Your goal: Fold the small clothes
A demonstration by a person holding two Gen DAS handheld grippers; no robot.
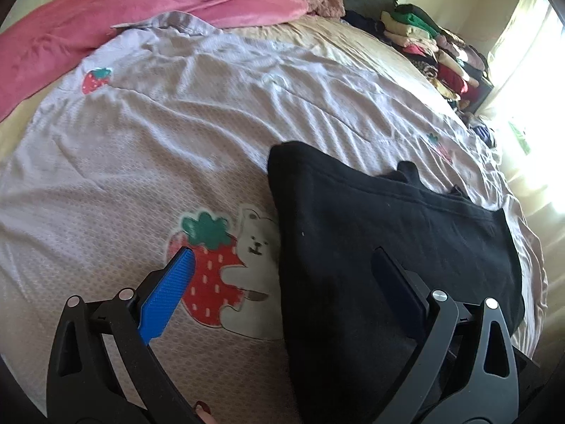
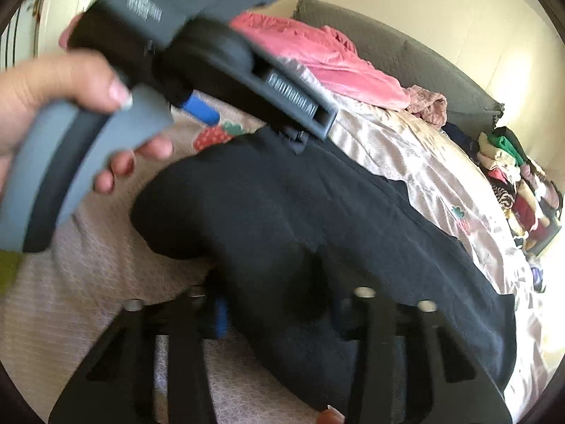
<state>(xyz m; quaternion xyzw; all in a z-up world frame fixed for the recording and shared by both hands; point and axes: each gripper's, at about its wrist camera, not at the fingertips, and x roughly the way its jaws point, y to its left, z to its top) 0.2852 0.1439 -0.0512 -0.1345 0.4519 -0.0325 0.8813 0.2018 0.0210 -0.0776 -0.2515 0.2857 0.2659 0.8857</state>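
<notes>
**Black garment gripped on strawberry-print bed**

One bed (image 1: 141, 162), its lilac strawberry-print cover (image 1: 197, 113) running out of view at the near edge; one pink blanket (image 1: 141, 3) bunched at the head edge; one black garment (image 1: 388, 226) lying near the bed's near edge, its lower part hidden behind both tools; folded clothes (image 1: 434, 49) stacked at the far corner, too small to count; left gripper (image 1: 282, 265) spread wide, straddling the garment's edge; right gripper (image 2: 279, 304), blurred, clamped on a raised fold of the garment.
</notes>
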